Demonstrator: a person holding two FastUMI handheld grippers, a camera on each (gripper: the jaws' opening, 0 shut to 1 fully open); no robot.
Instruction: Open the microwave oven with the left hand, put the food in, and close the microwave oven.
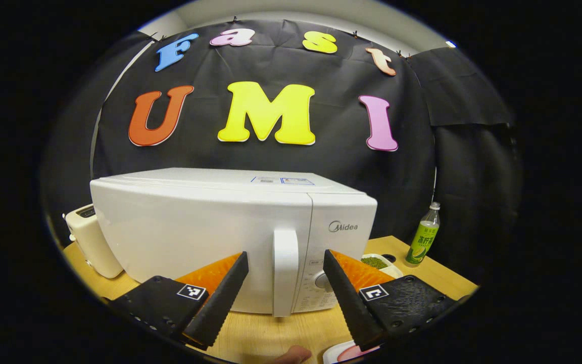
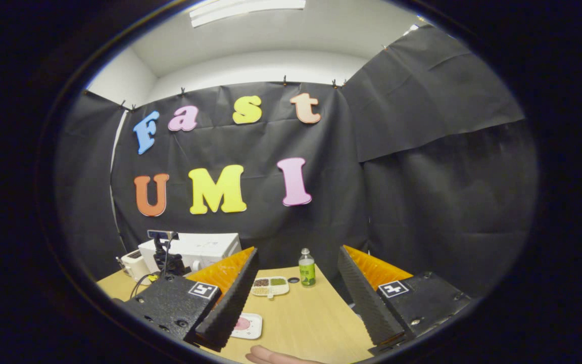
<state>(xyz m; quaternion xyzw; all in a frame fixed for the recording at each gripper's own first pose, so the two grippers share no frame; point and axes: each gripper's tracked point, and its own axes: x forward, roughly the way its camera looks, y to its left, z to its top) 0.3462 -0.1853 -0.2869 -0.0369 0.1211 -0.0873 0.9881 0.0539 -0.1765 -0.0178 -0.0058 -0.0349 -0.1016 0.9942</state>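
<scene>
1. Left gripper (image 1: 286, 283) gapes wide, holding nothing; the door handle (image 1: 285, 270) of the shut microwave (image 1: 210, 227) stands between its fingers, not yet clamped.
2. Risk: closing off-centre lets the fingers slip off the handle, or a hard pull drags the whole microwave along the table (image 1: 271, 336).
3. Right gripper (image 2: 296, 298) spread wide, empty, well back.
4. Food plate (image 2: 246, 325) at 6 o'clock, low near the right gripper; divided dish (image 2: 270, 286) and bottle (image 2: 306, 269) at 12 o'clock could get knocked.

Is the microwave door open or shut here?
Shut: the white microwave oven's door sits flush, its white vertical handle between the left gripper's open fingers.
</scene>
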